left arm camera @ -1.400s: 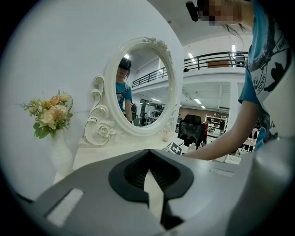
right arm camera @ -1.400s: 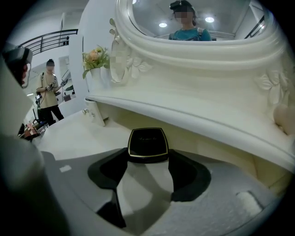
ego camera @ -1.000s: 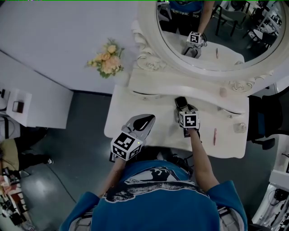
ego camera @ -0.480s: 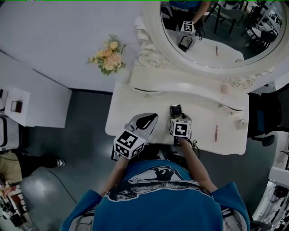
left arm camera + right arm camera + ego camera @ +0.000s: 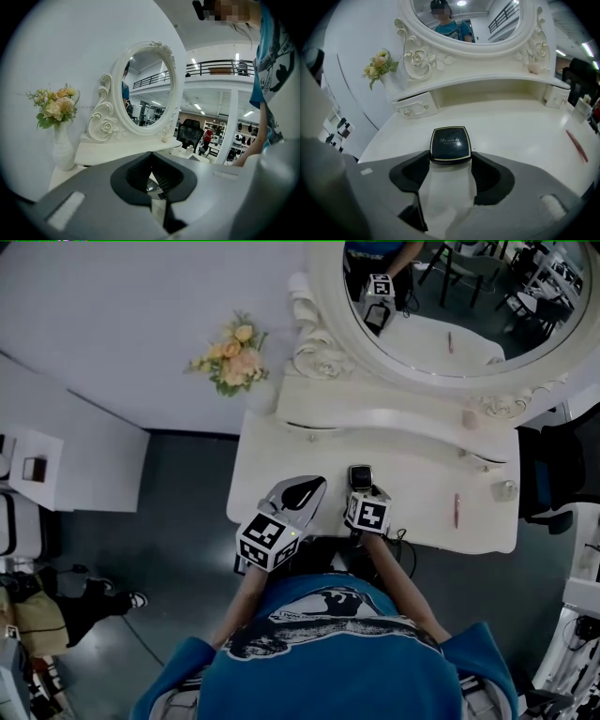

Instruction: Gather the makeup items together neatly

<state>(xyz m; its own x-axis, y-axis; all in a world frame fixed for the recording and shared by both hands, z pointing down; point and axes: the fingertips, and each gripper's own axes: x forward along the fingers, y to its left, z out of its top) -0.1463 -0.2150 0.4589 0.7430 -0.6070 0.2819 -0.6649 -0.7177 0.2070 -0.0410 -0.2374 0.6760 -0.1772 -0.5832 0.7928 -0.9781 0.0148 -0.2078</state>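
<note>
Leftward and nearer the table's (image 5: 422, 479) front edge than a second ago, the right gripper (image 5: 451, 158) grasps the black compact (image 5: 450, 142). Its gold lid script is too small to read. Bare tabletop lies ahead. The left gripper (image 5: 150, 157) is clenched and empty.

White tabletop (image 5: 281, 460) with a raised rear shelf (image 5: 375, 413). Oval mirror (image 5: 459, 306) in a carved white frame at the rear edge. Vase of pale flowers (image 5: 232, 359) at the far-left corner. Plain white wall (image 5: 122, 315). Dark grey floor (image 5: 169, 521). Black chair (image 5: 553, 474) beyond the right edge.
</note>
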